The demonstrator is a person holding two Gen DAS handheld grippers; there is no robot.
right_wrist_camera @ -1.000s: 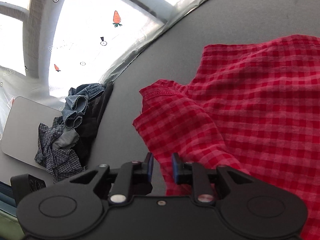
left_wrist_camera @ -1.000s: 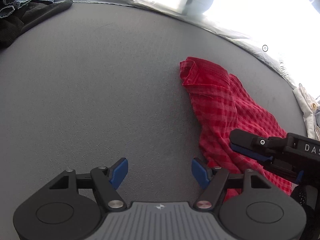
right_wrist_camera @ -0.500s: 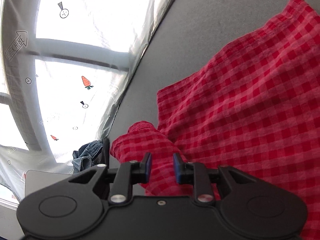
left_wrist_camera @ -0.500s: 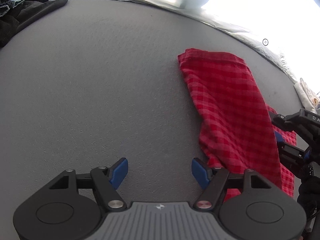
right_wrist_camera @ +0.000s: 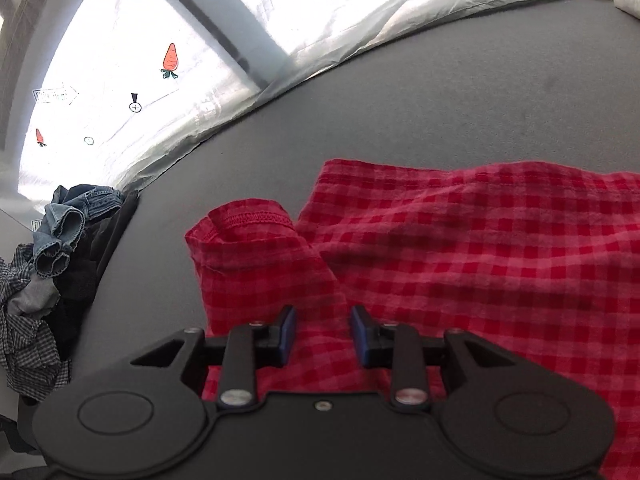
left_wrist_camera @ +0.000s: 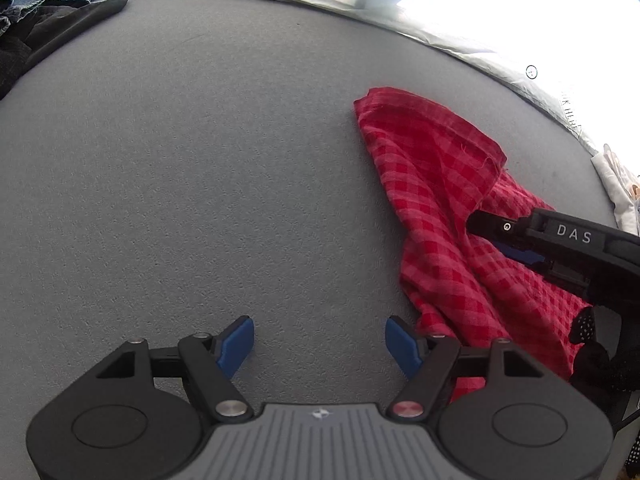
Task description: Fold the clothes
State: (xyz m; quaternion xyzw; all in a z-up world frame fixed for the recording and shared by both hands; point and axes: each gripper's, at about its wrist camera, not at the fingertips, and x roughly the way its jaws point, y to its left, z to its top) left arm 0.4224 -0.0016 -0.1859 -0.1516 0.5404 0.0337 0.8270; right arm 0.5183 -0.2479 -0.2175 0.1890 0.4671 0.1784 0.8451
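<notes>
A red checked garment (left_wrist_camera: 432, 200) lies crumpled on the grey table (left_wrist_camera: 180, 160), right of centre. My left gripper (left_wrist_camera: 320, 340) is open over bare table just left of the garment's edge, with nothing between its blue pads. My right gripper (left_wrist_camera: 496, 240) reaches in from the right, low over the cloth. In the right wrist view the garment (right_wrist_camera: 480, 260) spreads to the right, and its short sleeve (right_wrist_camera: 248, 248) points away with the cuff open. My right gripper (right_wrist_camera: 322, 332) has its jaws opening, the sleeve's base lying between them.
A heap of other clothes (right_wrist_camera: 60, 248), denim, black and grey check, sits at the table's far left (left_wrist_camera: 32, 8). A white cloth (left_wrist_camera: 620, 192) lies at the right edge. A bright window covered by a translucent sheet (right_wrist_camera: 160, 80) runs behind the table.
My right gripper swung off to the right, then came back over the garment, and its jaws have widened. The cloth's top edge now lies folded and rumpled. My left gripper has stayed put.
</notes>
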